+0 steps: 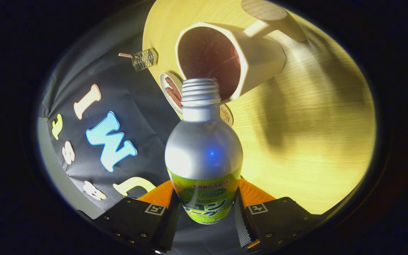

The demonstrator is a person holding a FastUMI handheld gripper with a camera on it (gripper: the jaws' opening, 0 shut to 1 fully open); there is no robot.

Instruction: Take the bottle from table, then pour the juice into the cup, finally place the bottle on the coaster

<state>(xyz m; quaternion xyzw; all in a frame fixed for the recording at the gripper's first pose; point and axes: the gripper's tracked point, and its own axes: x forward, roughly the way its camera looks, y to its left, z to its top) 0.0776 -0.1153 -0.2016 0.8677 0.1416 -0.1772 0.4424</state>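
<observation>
Both fingers of the gripper (pixel 205 205) clamp the bottle (pixel 204 156), silver with a green label and an uncapped threaded neck, its mouth at the rim of the cream, dark-lined cup (pixel 257 56) on the wooden table (pixel 313 134).

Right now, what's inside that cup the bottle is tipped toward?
The cup shows a dark, shadowed interior past the open mouth of the bottle, which the gripper clamps between both fingers. The bottle's neck covers the cup's near rim, and I can't tell whether any juice is inside.
</observation>
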